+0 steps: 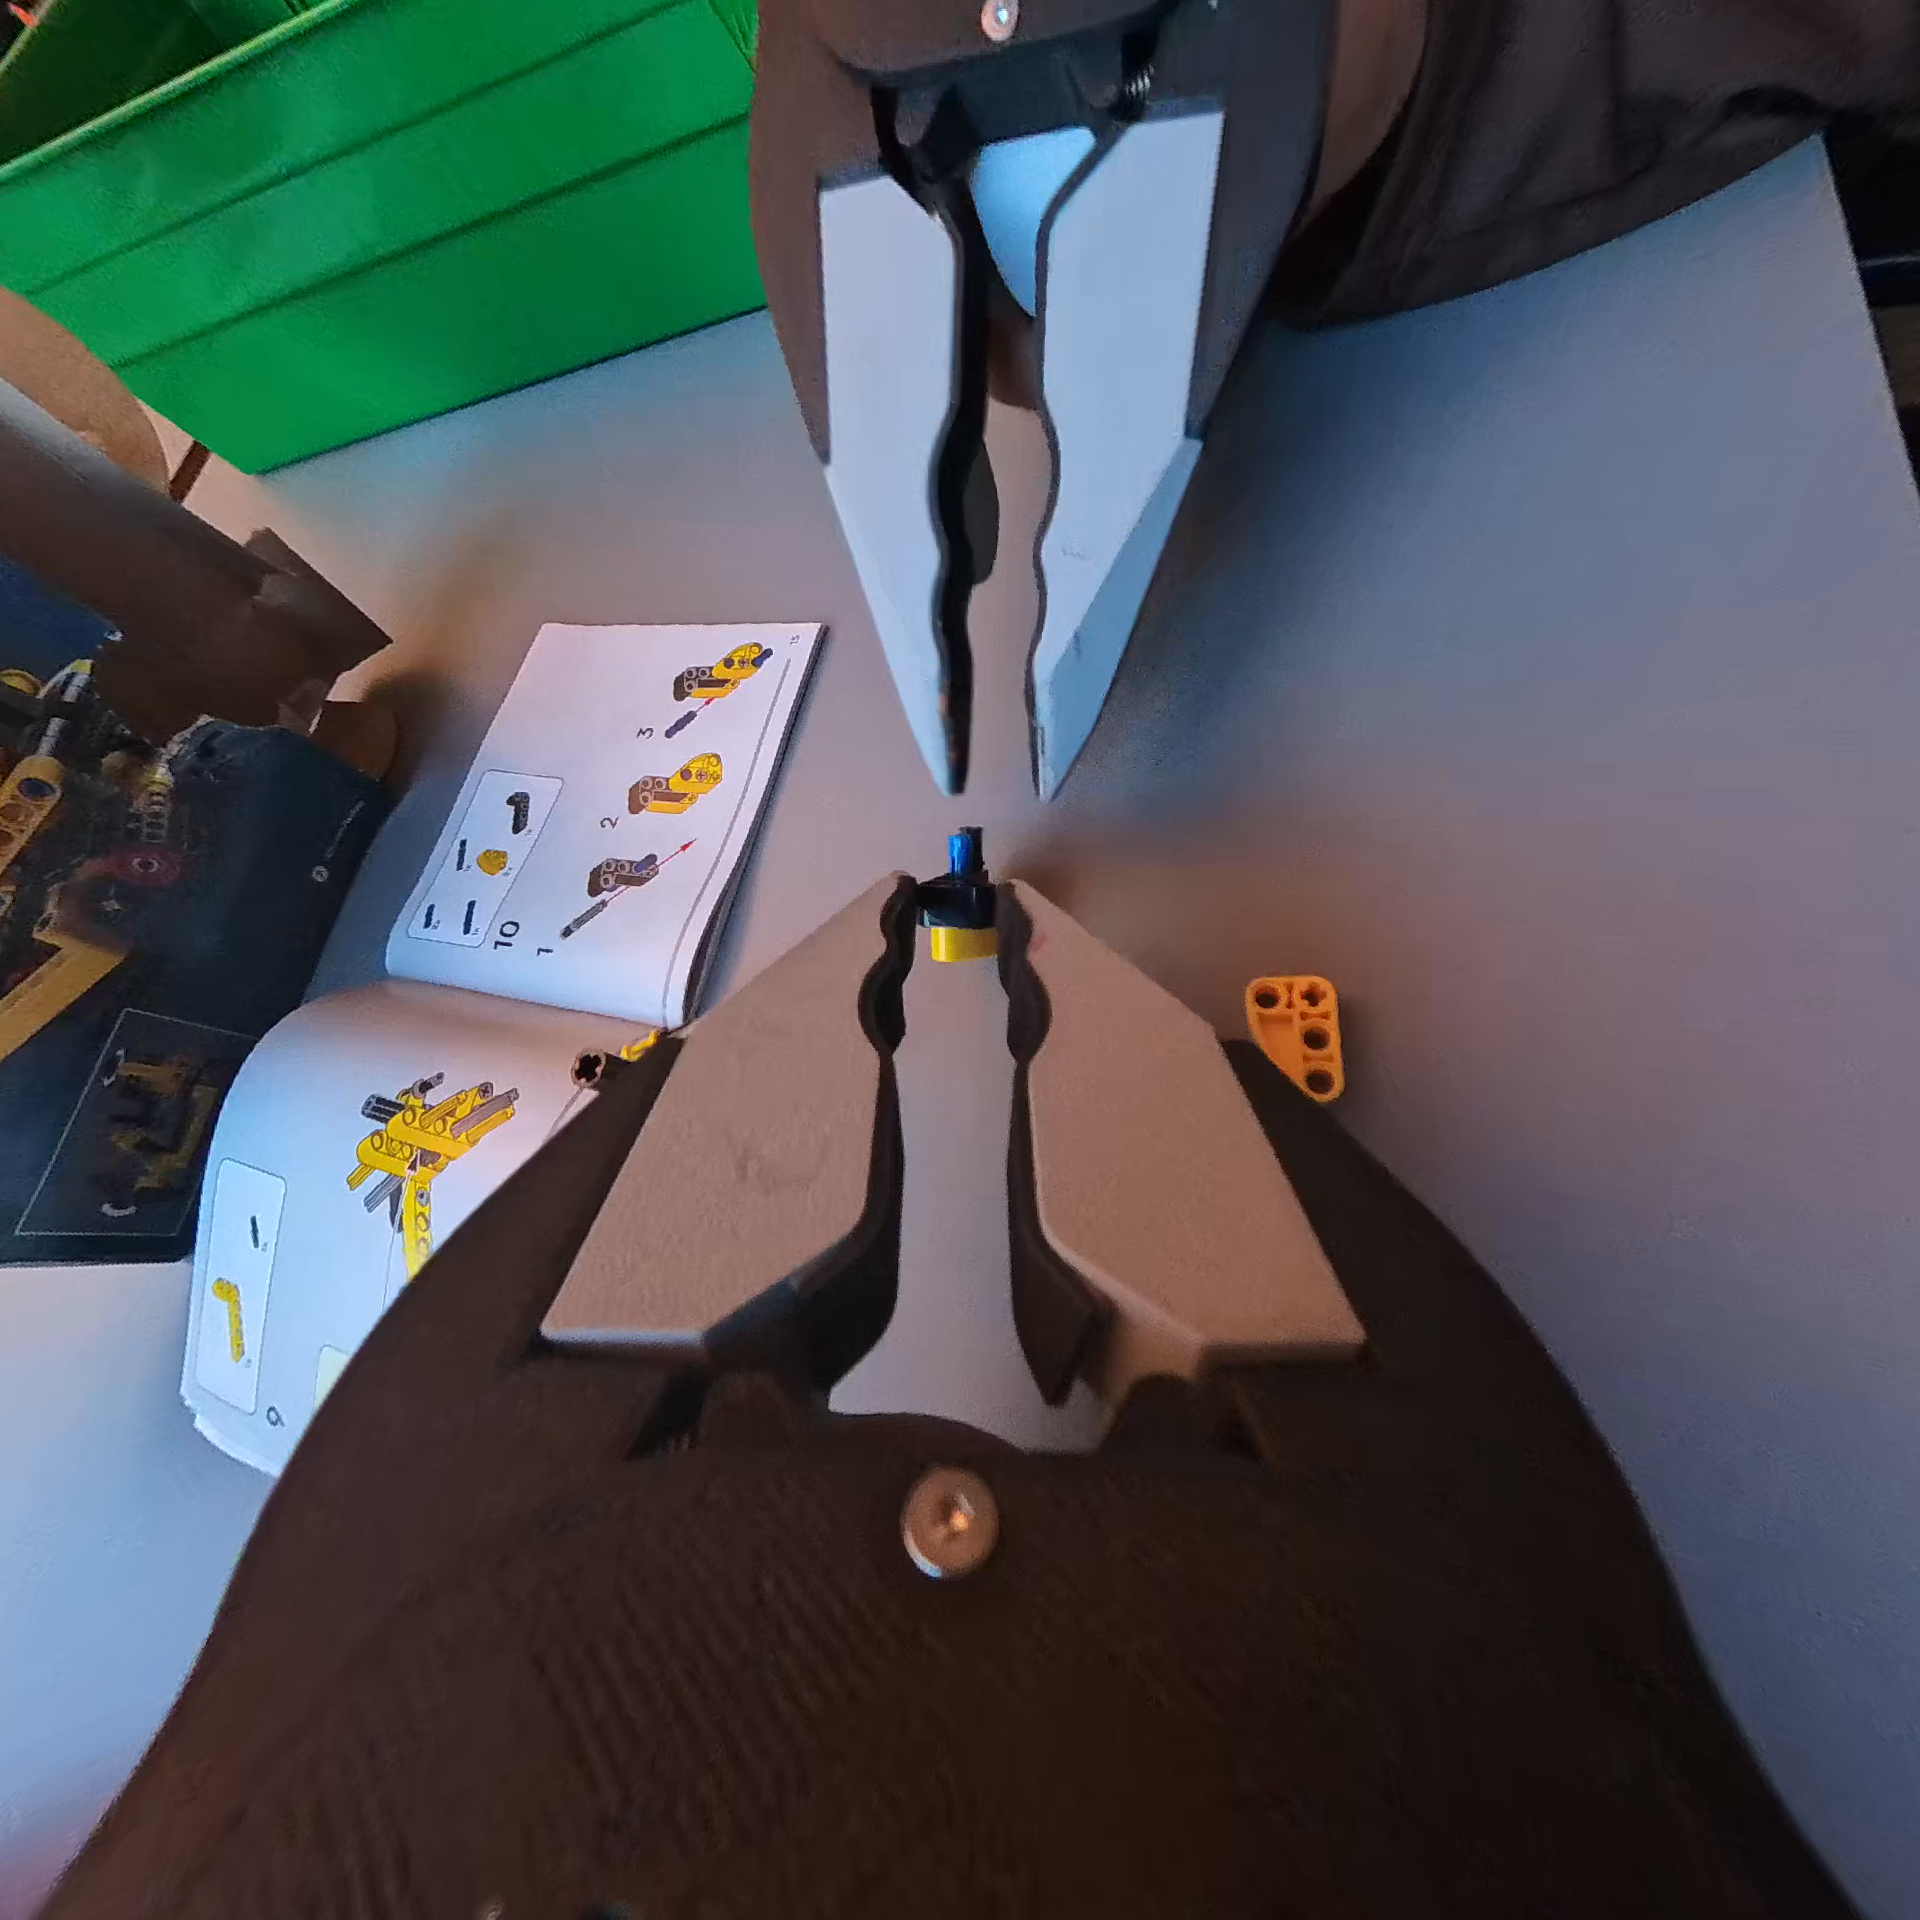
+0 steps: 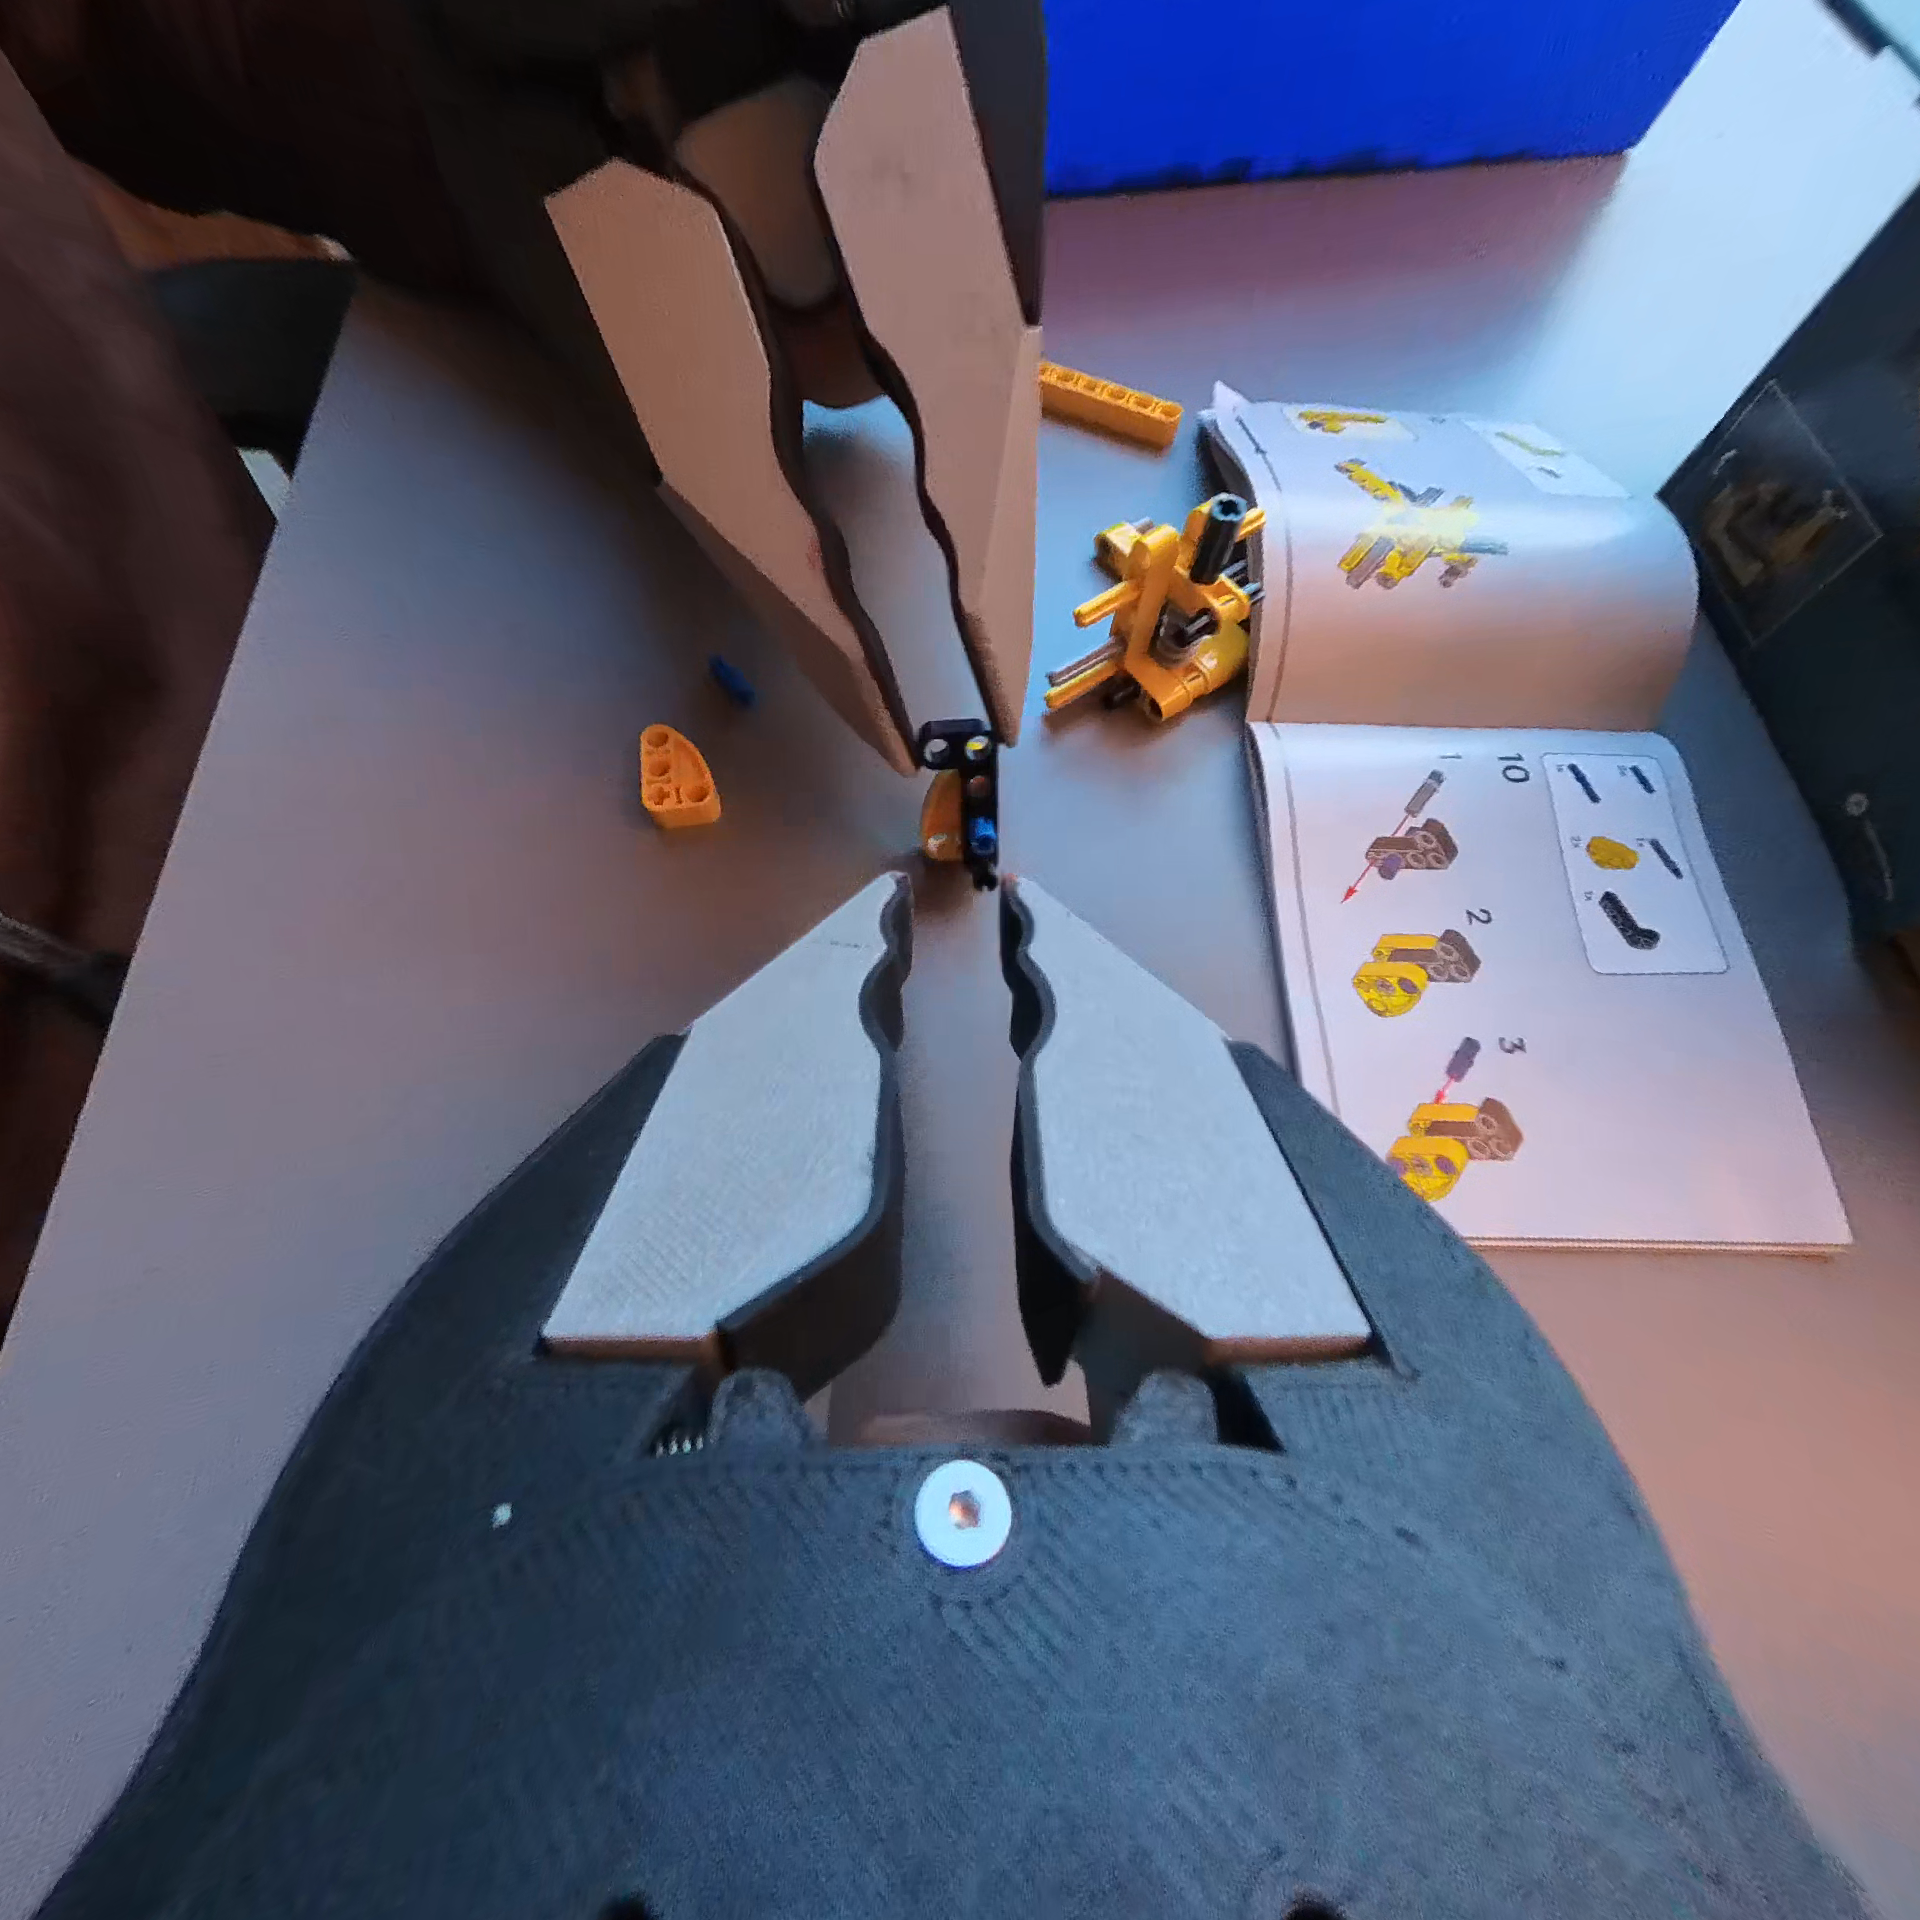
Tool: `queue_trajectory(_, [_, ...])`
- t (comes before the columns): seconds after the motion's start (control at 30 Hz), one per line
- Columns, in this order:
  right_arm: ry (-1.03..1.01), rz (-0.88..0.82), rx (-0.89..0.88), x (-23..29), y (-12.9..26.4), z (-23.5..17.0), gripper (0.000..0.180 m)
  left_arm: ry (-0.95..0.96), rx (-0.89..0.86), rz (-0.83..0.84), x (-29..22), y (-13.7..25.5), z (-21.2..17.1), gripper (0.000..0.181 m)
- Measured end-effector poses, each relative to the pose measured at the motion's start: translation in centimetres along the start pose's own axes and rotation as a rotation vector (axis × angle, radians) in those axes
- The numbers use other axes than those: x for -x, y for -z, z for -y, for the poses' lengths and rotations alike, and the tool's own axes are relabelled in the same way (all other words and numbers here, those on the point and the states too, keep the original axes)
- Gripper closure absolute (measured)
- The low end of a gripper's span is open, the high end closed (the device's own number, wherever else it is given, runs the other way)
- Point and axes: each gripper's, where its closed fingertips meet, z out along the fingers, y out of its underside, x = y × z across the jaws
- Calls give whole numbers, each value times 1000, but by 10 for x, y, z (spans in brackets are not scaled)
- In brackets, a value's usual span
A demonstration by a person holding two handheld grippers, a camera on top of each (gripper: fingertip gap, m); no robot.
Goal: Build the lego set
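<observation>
My left gripper (image 1: 958, 885) is shut on a small Lego assembly (image 1: 956, 914): a black bent beam with a yellow piece on it and a blue pin sticking out toward the other gripper. In the right wrist view the left gripper (image 2: 954, 750) comes down from the top and holds this assembly (image 2: 977, 800) just above the table. My right gripper (image 2: 953, 883) faces it tip to tip, slightly open and empty, almost at the assembly's near end. It also shows in the left wrist view (image 1: 1000, 788), just beyond the blue pin.
An orange triangular piece (image 2: 677, 774) and a loose blue pin (image 2: 732, 681) lie to the left. A larger yellow assembly (image 2: 1164, 613), a yellow beam (image 2: 1110, 403), the open instruction booklet (image 2: 1538, 987) and the dark set box (image 2: 1818, 582) lie to the right. A green bin (image 1: 364, 229) stands behind.
</observation>
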Motion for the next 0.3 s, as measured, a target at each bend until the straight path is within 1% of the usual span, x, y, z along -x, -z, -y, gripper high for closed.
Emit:
queue_trajectory(0.03, [8,-2,17,1,-2,-2,169,-1,0,4,0,0,0,169])
queue_trajectory(0.13, [8,-17,69,-1,-8,-8,169,7,-7,4,-1,-1,3,169])
queue_trajectory(0.3, [-20,-53,92,-8,-14,-7,172,33,2,8,-3,-5,4,169])
